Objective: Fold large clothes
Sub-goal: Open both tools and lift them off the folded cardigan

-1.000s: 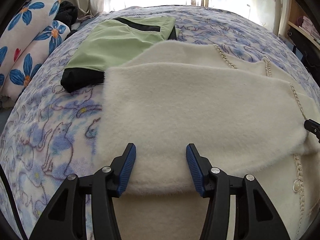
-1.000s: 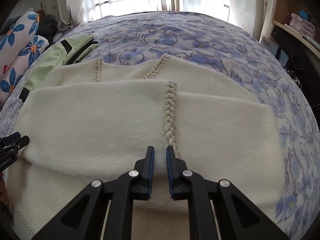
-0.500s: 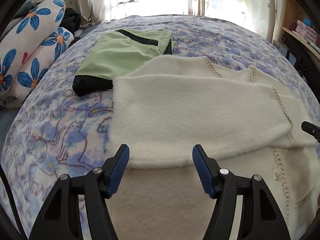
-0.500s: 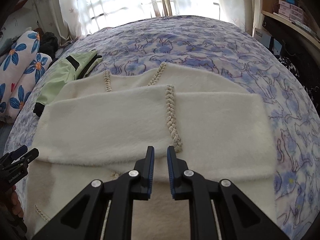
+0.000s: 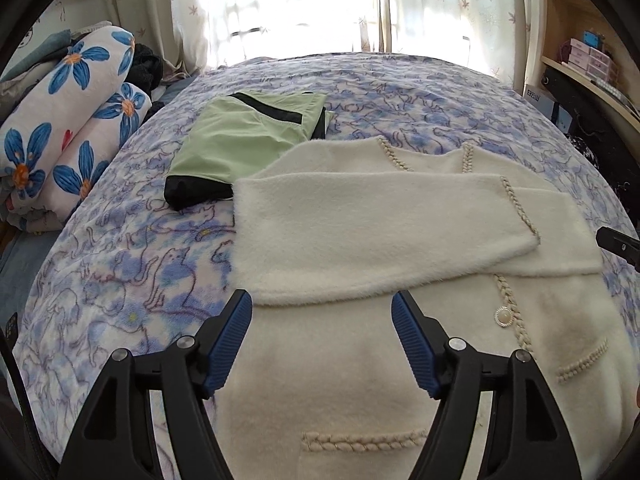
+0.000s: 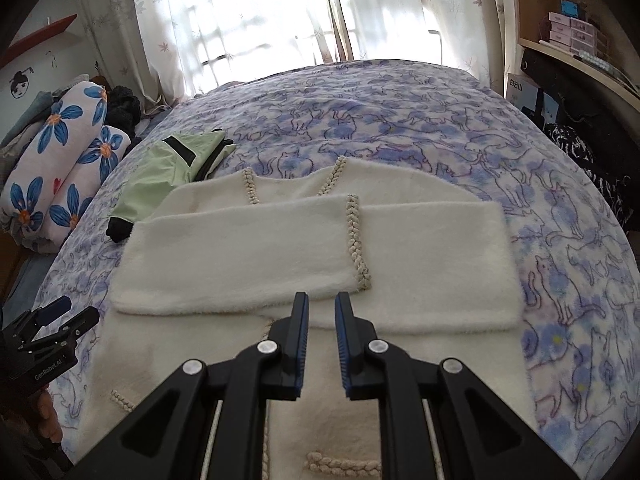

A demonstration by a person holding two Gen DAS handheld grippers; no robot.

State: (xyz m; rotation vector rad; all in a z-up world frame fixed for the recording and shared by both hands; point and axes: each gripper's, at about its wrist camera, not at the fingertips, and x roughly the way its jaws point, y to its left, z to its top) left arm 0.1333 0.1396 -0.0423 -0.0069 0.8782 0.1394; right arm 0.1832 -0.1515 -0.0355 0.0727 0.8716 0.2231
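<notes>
A fluffy cream cardigan [image 5: 360, 232] with braided trim lies flat on the bed, both sleeves folded across its chest; it also shows in the right wrist view [image 6: 248, 252]. My left gripper [image 5: 322, 312] is open and empty, hovering above the body just below the folded sleeve edge. My right gripper [image 6: 321, 310] has its jaws a narrow gap apart with nothing between them, above the cardigan's middle near the braided sleeve cuff [image 6: 358, 248]. The left gripper also appears at the left edge of the right wrist view [image 6: 64, 316].
A folded light-green garment [image 5: 240, 140] with black trim lies on the bed beyond the cardigan's left shoulder. Rolled flower-print bedding [image 5: 64, 120] lies at the left. The blue cat-print blanket [image 6: 440, 128] covers the bed. Shelves with boxes [image 6: 568, 32] stand at the right.
Both grippers have pulled back and up from the folded sleeves, so more of the cardigan shows. The left gripper has opened a little wider. The sleeves stay folded in place.
</notes>
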